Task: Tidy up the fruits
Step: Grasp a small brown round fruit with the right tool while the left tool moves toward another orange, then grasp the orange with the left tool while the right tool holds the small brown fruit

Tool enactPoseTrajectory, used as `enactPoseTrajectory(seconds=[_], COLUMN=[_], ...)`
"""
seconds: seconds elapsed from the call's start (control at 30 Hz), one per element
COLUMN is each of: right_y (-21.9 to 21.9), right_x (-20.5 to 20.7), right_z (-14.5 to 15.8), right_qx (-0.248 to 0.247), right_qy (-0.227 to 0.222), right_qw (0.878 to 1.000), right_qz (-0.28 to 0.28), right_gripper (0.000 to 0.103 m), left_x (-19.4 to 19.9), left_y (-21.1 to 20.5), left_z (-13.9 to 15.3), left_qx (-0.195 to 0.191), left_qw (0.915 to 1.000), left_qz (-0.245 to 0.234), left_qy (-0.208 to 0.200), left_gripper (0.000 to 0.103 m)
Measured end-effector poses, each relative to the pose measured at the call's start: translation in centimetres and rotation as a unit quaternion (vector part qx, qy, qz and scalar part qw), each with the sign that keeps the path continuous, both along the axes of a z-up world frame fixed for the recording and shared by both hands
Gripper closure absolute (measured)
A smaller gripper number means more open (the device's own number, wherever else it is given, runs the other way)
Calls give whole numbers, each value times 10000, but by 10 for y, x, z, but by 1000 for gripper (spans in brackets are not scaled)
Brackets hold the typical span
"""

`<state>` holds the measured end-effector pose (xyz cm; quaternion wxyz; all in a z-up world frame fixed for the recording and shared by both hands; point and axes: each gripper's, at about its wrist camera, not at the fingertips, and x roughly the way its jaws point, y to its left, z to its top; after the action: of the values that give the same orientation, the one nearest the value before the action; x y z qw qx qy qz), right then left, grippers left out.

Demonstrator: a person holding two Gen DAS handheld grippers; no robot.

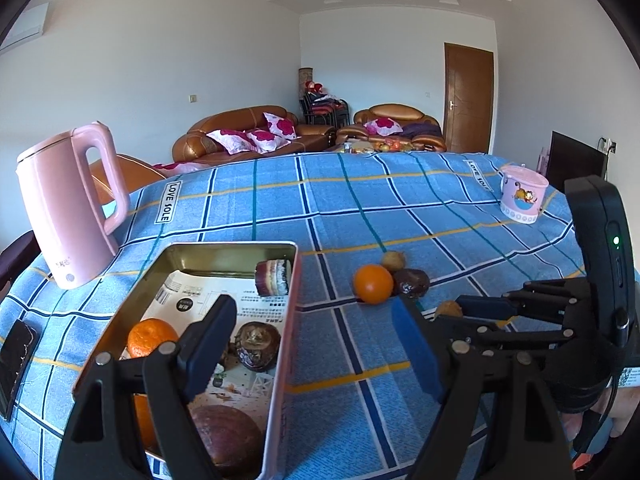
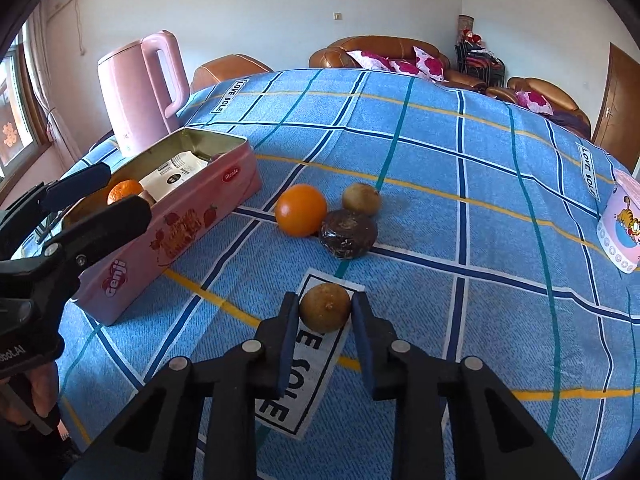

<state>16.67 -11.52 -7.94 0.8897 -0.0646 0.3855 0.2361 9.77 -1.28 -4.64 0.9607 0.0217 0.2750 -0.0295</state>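
The left gripper [image 2: 108, 196] is hovering spread over the pink tin [image 2: 192, 216], which is holding a mandarin [image 2: 125, 191]. An orange [image 2: 301, 210] is touching a dark fruit [image 2: 348, 234] on the blue plaid surface [image 2: 480, 208]. Nearest, the right gripper [image 2: 325, 307] is pinching a small brown fruit [image 2: 325, 306] on the cloth.

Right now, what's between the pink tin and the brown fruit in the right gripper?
Bare blue checked tablecloth only, seen in the right wrist view; pink tin, small brown fruit, right gripper.
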Motion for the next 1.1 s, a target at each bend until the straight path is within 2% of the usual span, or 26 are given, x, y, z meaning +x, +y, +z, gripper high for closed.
enactPoseTrajectory(seconds=[0.33, 0.53, 0.73, 0.97, 1.1], right_y=[-31, -44, -47, -48, -45], right_x=[17, 26, 25, 22, 22], right_z=[17, 17, 18, 19, 18], right_qx=[124, 132, 217, 263, 220], right_qy=[-470, -517, -542, -597, -592], right_qw=[9961, 9939, 9939, 9940, 9946], right_qz=[-741, -967, -935, -873, -822], right_gripper=[75, 75, 74, 74, 74], left_x=[22, 42, 67, 88, 94], left_y=[-28, -49, -55, -51, -49], left_z=[-1, -12, -24, -33, -34], left_qx=[33, 126, 164, -98, -94], left_qw=[9996, 9984, 9964, 9943, 9941], left_qz=[-242, -411, -394, -293, -226], left_qy=[150, 372, 727, 1019, 1053], left_gripper=[21, 22, 43, 46, 46])
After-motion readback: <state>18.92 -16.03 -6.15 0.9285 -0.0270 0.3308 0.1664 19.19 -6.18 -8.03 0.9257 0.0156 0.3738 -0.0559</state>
